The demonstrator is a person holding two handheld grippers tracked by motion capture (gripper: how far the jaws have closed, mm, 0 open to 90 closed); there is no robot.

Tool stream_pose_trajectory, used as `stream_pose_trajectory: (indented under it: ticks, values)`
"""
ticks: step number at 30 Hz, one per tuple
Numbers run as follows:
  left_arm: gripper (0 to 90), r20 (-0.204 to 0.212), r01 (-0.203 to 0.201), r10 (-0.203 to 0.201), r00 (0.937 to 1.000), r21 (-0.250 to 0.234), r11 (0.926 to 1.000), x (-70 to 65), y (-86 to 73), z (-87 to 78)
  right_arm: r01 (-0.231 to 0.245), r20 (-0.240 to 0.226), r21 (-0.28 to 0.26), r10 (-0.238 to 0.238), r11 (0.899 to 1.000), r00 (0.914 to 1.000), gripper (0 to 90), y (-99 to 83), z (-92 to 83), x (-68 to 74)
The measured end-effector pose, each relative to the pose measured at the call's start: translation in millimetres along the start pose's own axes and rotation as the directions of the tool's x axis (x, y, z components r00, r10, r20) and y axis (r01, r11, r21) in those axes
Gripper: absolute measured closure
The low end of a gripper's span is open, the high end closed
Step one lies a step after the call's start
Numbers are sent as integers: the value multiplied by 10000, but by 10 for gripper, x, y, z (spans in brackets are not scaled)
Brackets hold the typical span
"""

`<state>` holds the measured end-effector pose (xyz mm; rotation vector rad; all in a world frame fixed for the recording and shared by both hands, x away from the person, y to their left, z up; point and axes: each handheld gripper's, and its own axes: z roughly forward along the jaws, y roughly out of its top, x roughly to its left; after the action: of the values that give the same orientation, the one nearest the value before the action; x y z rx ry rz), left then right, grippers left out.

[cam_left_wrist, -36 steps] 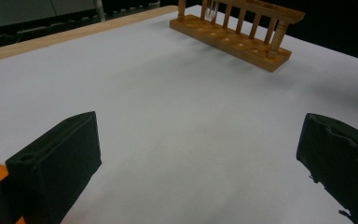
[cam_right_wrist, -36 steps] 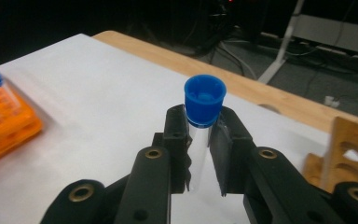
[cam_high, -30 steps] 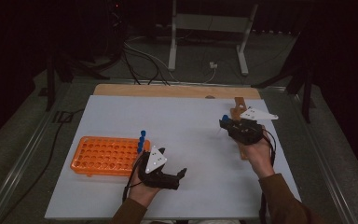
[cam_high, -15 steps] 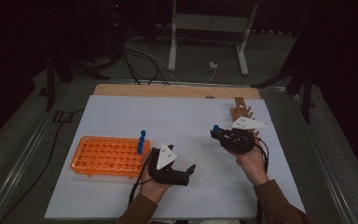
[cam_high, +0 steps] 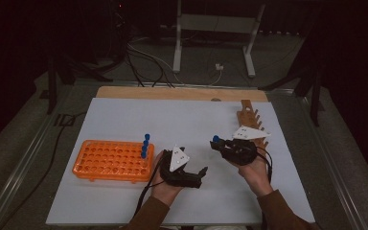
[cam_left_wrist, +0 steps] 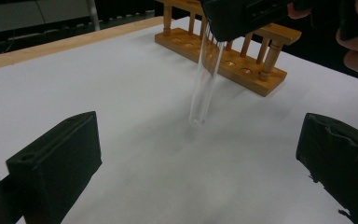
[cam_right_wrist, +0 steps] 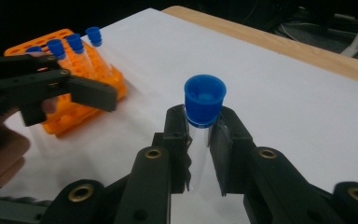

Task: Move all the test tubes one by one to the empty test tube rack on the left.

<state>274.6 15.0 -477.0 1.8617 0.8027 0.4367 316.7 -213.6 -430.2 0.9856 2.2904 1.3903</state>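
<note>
Right gripper view has your blue-capped test tube (cam_right_wrist: 204, 122) pinched just under the cap by your right gripper (cam_right_wrist: 204, 154), held upright above the white mat (cam_high: 182, 124), between the orange rack (cam_high: 111, 160) and the wooden rack (cam_high: 250, 122). Your left gripper (cam_high: 191, 175) sits low beside the orange rack with its jaws spread wide and nothing in them, pointing toward the tube. Four more capped tubes (cam_high: 144, 145) stand in the orange rack's near corner.

Dark room, white table (cam_high: 124, 115) w/ wood edge, metal stand (cam_high: 213, 28), floor cables (cam_high: 143, 57)
</note>
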Motion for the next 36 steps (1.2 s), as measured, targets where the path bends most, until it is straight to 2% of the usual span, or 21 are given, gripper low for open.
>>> stream_pose_trajectory:
  ticks: [5, 8, 14, 19, 23, 27, 32, 36]
  values:
    - [16, -11, 94, -94, 10000, 4, 10000, 11, 16, 40, -39, -232, 38, 40, 10000, 9997, 773, -18, 19, 51]
    - [35, -128, -20, 21, 9999, 104, 9999, 2, 41, 53, 11, -327, 95, -8, 10000, 9995, 773, -21, 36, 82]
    - [58, -64, -297, 298, 9995, 191, 9994, -42, 97, 100, 0, -618, 143, 9, 9999, 9981, 773, -17, 59, 144]
    - [256, -26, -471, 472, 9989, 148, 9988, -66, 111, 129, 128, -805, 143, -116, 9998, 9967, 773, -9, 69, 205]
    - [496, 87, -452, 451, 9989, 77, 9989, -61, 117, 132, 220, -889, 163, -205, 9996, 9958, 773, -7, 74, 231]
    - [658, 192, -475, 473, 9987, 80, 9988, -59, 116, 131, 296, -923, 185, -278, 9994, 9953, 773, -11, 72, 248]
    - [765, 252, -573, 570, 9981, 125, 9983, -65, 111, 127, 338, -933, 219, -316, 9992, 9951, 773, -15, 72, 255]
    - [779, 298, -641, 637, 9975, 123, 9979, -61, 110, 119, 375, -964, 224, -352, 9990, 9947, 771, -15, 74, 256]
